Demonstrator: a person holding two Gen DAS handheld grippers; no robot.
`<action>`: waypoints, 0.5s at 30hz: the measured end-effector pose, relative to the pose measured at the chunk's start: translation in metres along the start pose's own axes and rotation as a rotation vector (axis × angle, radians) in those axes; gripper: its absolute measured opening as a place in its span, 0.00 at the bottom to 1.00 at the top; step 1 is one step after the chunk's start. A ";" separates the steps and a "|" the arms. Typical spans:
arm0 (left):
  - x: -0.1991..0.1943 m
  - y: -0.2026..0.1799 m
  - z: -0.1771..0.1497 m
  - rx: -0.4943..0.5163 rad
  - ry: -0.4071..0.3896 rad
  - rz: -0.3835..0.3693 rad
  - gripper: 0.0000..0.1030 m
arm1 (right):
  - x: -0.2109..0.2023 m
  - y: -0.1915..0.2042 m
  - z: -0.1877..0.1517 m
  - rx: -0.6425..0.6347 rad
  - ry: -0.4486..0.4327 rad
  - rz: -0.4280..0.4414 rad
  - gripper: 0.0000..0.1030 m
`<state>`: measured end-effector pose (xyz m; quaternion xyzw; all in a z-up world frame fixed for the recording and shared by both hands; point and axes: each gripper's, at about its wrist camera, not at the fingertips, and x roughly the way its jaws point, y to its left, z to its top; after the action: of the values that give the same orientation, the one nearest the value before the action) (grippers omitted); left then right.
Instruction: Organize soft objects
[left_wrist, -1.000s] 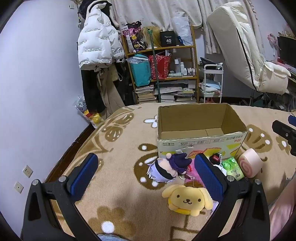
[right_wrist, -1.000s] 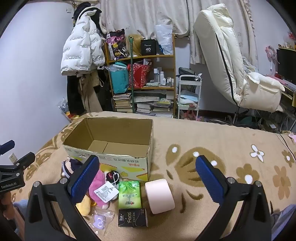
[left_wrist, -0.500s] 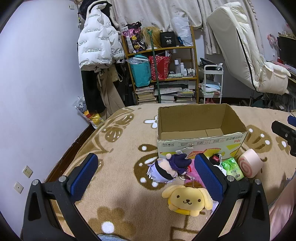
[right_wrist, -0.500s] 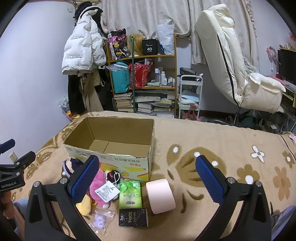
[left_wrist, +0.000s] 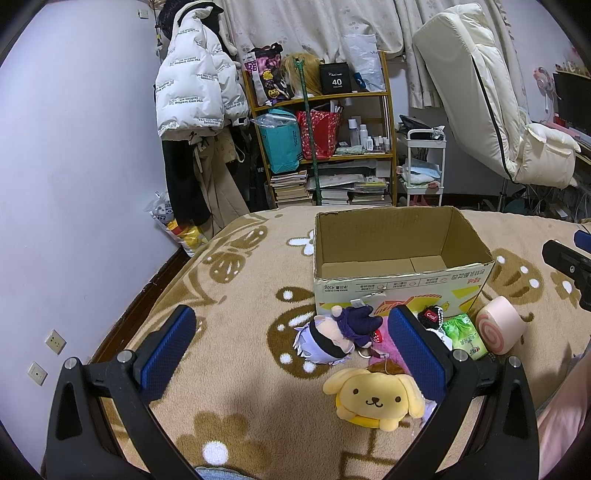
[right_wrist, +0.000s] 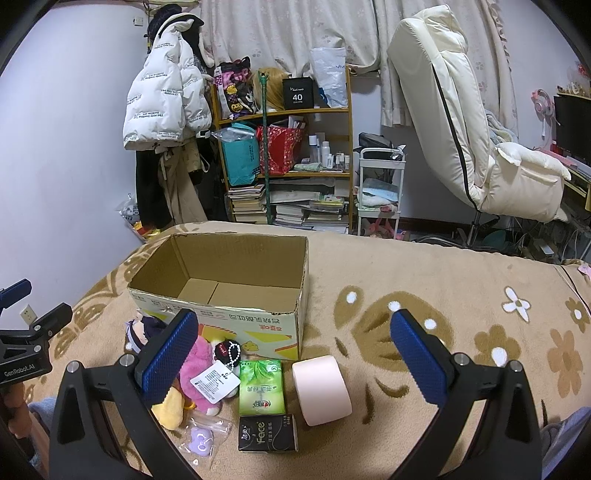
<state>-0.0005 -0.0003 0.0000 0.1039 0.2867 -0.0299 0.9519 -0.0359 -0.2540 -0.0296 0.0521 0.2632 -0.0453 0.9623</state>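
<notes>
An empty cardboard box (left_wrist: 399, 284) (right_wrist: 229, 317) stands on a tan flowered blanket. In front of it lie a yellow dog plush (left_wrist: 373, 397), a purple-haired doll (left_wrist: 332, 338) (right_wrist: 142, 328), a pink plush (right_wrist: 201, 363), a black keychain plush (right_wrist: 226, 349), a green tissue pack (right_wrist: 261, 387) (left_wrist: 465, 336), a black tissue pack (right_wrist: 267, 432) and a pink roll (right_wrist: 321, 389) (left_wrist: 498, 328). My left gripper (left_wrist: 291, 354) is open above the doll. My right gripper (right_wrist: 295, 358) is open above the tissue packs and the roll. Both are empty.
A small bag with a purple charm (right_wrist: 203, 437) lies at the front left. Beyond the bed stand a cluttered shelf (right_wrist: 291, 158), hanging coats (right_wrist: 166, 110), a white cart (right_wrist: 380, 192) and a cream recliner (right_wrist: 480, 147). A wall runs along the left.
Both views have shifted very slightly; the objects and both open grippers stay as they were.
</notes>
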 end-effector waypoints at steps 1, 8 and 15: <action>0.000 0.000 0.000 0.001 0.001 0.000 1.00 | 0.000 0.000 0.000 0.000 0.000 0.001 1.00; 0.000 0.000 0.000 0.000 0.000 0.000 1.00 | 0.000 0.000 0.000 0.000 0.000 0.000 1.00; 0.000 0.000 0.000 0.000 -0.002 0.001 1.00 | 0.000 0.001 0.000 -0.002 0.000 -0.002 1.00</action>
<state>-0.0008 -0.0001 0.0003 0.1041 0.2857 -0.0295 0.9522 -0.0361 -0.2532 -0.0295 0.0508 0.2633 -0.0462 0.9623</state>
